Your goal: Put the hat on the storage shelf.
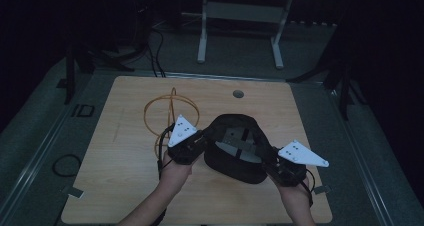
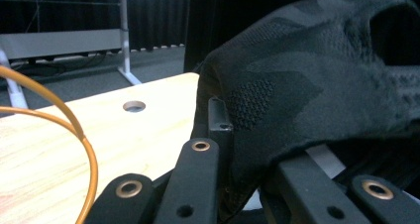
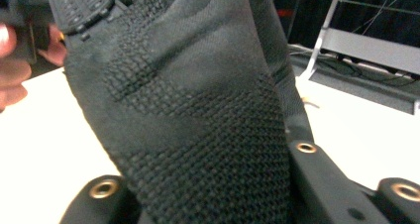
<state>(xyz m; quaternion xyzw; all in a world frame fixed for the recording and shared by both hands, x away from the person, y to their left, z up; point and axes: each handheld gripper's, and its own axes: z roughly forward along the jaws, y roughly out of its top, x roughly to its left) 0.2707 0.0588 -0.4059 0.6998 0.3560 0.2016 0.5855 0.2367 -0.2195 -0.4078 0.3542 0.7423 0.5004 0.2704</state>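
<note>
A black knit fabric piece (image 1: 239, 172) sits at the middle of the wooden table (image 1: 125, 151), its mouth turned up with grey parts inside. My left gripper (image 1: 205, 136) is shut on its left rim; in the left gripper view the fabric (image 2: 317, 75) bulges up from between the closed jaws of this gripper (image 2: 242, 159). My right gripper (image 1: 267, 161) is at the fabric's lower right edge. In the right gripper view the cloth (image 3: 198, 115) hangs between the jaws of that gripper (image 3: 208, 174), which stand apart. A hand holds each gripper.
An orange cable loop (image 1: 170, 111) lies left of the fabric, close behind my left gripper, and curves past in the left gripper view (image 2: 84, 144). A round hole (image 1: 238, 93) marks the table's far side. A white desk frame (image 1: 240, 31) stands on the floor beyond.
</note>
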